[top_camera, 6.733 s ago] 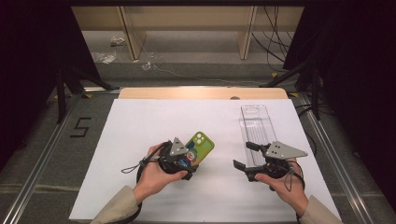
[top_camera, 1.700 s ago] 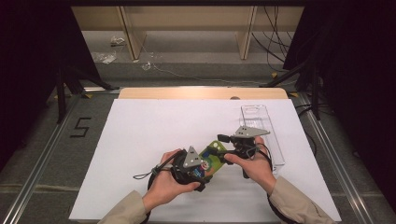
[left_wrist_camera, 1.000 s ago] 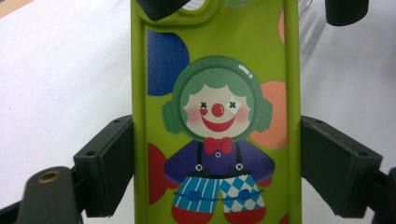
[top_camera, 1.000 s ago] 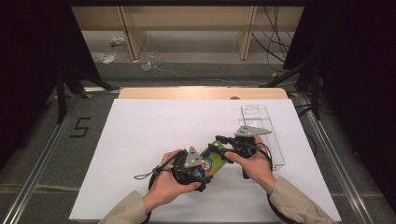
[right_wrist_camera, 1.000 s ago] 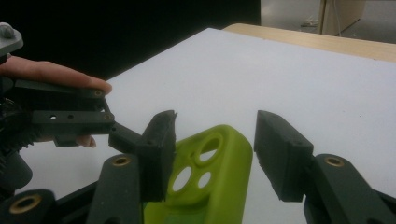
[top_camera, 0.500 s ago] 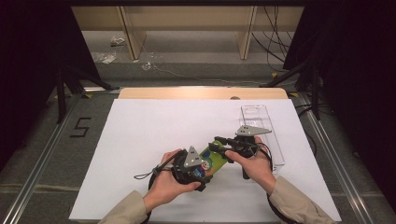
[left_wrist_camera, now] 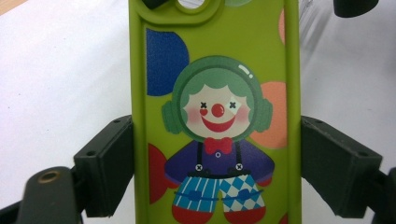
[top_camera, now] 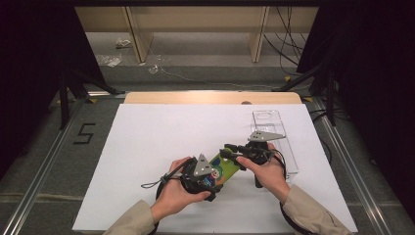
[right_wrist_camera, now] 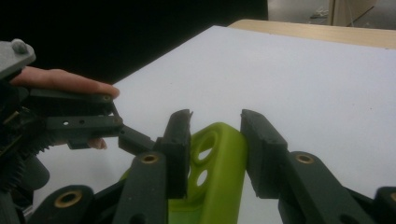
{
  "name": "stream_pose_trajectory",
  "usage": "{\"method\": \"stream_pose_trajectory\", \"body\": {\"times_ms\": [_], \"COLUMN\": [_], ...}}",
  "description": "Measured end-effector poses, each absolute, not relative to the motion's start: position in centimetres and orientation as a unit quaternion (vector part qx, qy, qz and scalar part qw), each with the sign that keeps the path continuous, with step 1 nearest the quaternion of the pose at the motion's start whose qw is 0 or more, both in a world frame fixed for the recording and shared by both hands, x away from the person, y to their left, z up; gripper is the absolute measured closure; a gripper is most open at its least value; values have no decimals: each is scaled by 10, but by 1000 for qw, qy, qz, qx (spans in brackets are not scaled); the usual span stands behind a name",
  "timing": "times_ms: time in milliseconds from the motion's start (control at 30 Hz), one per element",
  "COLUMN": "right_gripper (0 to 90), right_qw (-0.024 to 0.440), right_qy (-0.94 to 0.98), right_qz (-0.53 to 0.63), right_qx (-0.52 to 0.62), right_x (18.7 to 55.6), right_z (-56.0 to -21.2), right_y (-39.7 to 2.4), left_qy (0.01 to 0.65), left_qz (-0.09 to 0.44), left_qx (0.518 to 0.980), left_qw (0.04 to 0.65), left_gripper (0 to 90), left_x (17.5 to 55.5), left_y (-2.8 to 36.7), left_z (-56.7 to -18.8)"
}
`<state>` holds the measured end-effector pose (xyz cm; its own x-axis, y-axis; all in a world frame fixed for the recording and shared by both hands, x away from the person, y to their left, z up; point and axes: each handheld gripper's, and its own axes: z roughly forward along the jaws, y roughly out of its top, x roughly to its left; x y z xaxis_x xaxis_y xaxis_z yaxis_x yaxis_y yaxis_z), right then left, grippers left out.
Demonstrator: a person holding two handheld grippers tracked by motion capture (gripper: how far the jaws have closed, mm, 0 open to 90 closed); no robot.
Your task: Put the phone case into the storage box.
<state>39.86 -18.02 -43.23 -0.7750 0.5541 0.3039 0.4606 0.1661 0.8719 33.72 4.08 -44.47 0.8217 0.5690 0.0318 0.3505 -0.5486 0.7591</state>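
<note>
Two grippers on one green phone case, near the front edge of the white tabletop

We hold the phone case (top_camera: pixel 226 168) between us just off the white tabletop (top_camera: pixel 147 147), toward its front edge and a little right of centre — the clear case (top_camera: pixel 274 137) lies well back by the right edge. Our left gripper (left_wrist_camera: pixel 217 158) pinches the case across its width, a black pad flat against each long side, the clown print facing the camera. Our right gripper (right_wrist_camera: pixel 215 154) straddles the camera-hole end; its jaws have just been closing, the left pad touching the green rim — a sliver of gap shows at the right pad, so we cannot call it a firm grip.
</note>
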Motion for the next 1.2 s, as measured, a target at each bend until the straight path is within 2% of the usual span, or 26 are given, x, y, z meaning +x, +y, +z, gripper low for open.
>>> {"method": "stream_pose_trajectory", "body": {"times_ms": [333,967,1200], "right_gripper": [721,767,778], "right_qw": [10,-5,1], "right_qy": [750,739,731], "right_qz": [568,590,616], "right_qx": [338,325,292], "right_x": [400,397,390], "right_z": [-431,-418,-401], "right_y": [-185,-182,-180], "left_qy": [260,250,271], "left_qz": [136,156,139], "left_qx": [872,871,856], "left_qw": [391,394,417], "left_gripper": [165,153,156], "left_x": [336,338,346], "left_y": [39,38,50], "left_z": [-445,-445,-441]}}
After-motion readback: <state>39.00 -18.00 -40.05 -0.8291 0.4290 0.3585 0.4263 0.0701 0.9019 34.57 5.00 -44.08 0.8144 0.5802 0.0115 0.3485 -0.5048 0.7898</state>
